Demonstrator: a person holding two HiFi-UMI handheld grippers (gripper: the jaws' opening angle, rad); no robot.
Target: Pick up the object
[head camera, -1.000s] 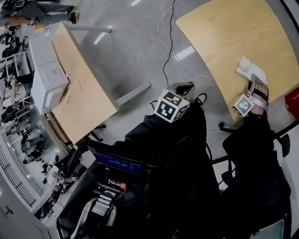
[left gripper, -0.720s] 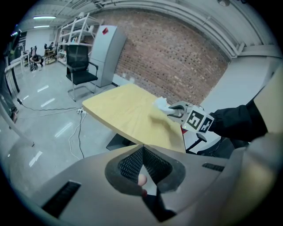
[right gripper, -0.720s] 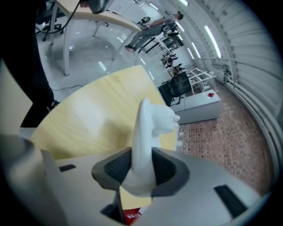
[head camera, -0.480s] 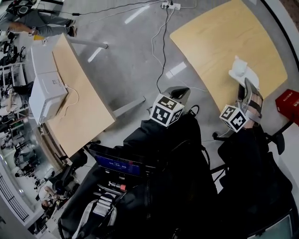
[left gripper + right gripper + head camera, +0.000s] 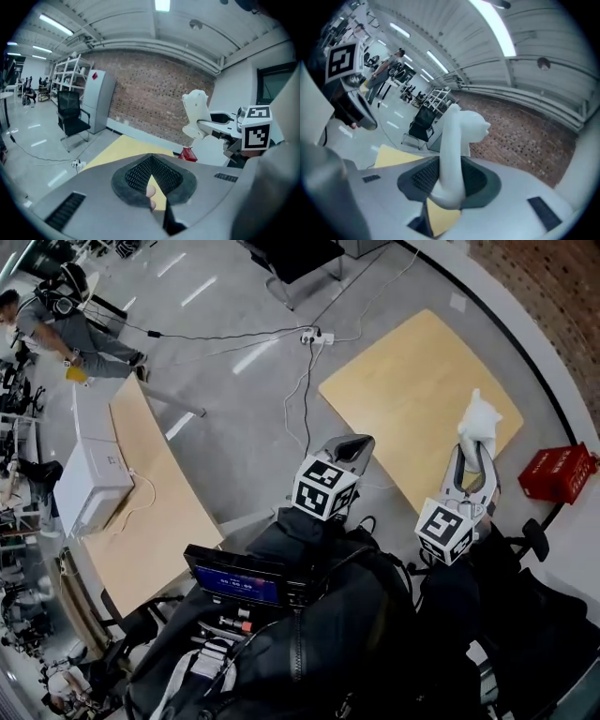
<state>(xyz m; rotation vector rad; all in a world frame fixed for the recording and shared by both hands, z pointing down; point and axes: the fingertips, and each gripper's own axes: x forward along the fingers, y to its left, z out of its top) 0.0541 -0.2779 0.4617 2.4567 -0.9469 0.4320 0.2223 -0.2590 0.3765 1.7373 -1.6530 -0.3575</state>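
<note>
The object is a white, smooth, curved figurine (image 5: 478,418) with a rounded head (image 5: 461,126). My right gripper (image 5: 473,454) is shut on its lower part, and its dark pads (image 5: 419,176) press on both sides. The figurine hangs in the air above the near edge of the yellow table (image 5: 412,395). From the left gripper view the figurine (image 5: 196,114) appears at the right, held up by the right gripper (image 5: 220,123). My left gripper (image 5: 349,448) is raised beside it, shut with nothing between its pads (image 5: 140,171). The left gripper's marker cube (image 5: 344,58) appears in the right gripper view.
A red box (image 5: 555,472) stands on the floor right of the yellow table. A power strip (image 5: 314,337) and cables lie on the floor beyond. A long wooden table (image 5: 150,512) with a white box (image 5: 89,486) is at the left. A black chair (image 5: 72,115) stands by a grey cabinet (image 5: 99,105).
Both grippers have risen. The right one has rolled and lifted the white figurine off the yellow table into the air. The head view has tilted up towards the far floor.
</note>
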